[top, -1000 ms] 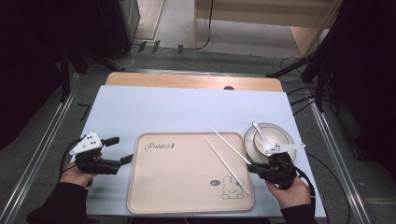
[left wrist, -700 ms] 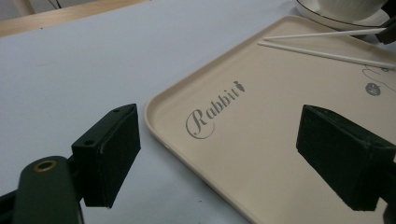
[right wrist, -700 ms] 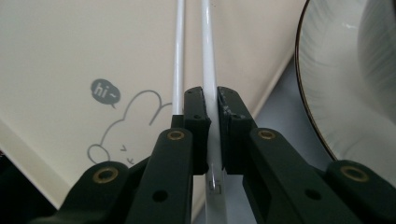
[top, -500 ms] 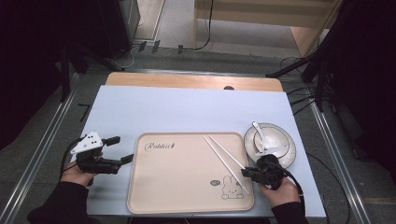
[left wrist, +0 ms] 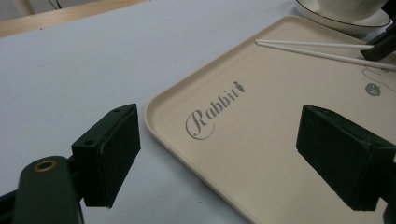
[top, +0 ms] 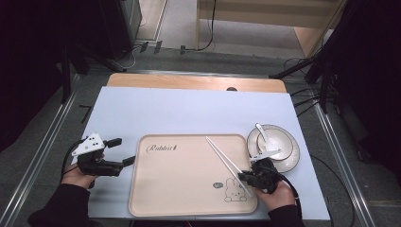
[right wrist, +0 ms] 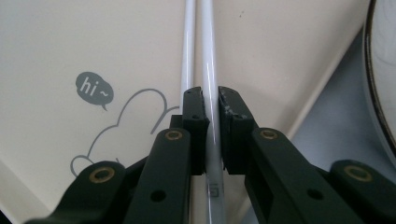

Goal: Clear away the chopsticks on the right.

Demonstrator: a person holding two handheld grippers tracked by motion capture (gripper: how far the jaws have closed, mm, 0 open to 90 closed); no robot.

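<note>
Right tool (top: 243, 177) clamped narrow on the near end of one of the chopsticks (top: 224, 158), down at the 5 o'clock corner of the tray (top: 179, 208). In the right gripper view, pinched squarely between the jaws: the right-hand stick. Slipping under the left jaw rather than between the two: its twin (so probably one stick gripped, not both).

Key relation for whatever comes next: long axis of the sticks running from the grip at 5 o'clock up toward 11 o'clock across the tray, nearly parallel, tips slightly apart at the far end. Held by the very end, so expect a long lever and a droopy or swinging tip on any lift. Clearly the nearer hand for the job.

Left tool (top: 122, 151) gaping wide, holding nothing, parked just off the tray's 9 o'clock edge and aimed across it toward 3 o'clock. Well apart from the sticks.

Count, for the record:
- two chopsticks, both lying on the tray
- one tray, sitting on the pale worktop (top: 189, 109)
- one bowl (top: 272, 142) on one saucer (top: 292, 158), just beside the tray's 2 o'clock corner
- one spoon (top: 261, 135) in the bowl
- two tools, one per hand
</note>
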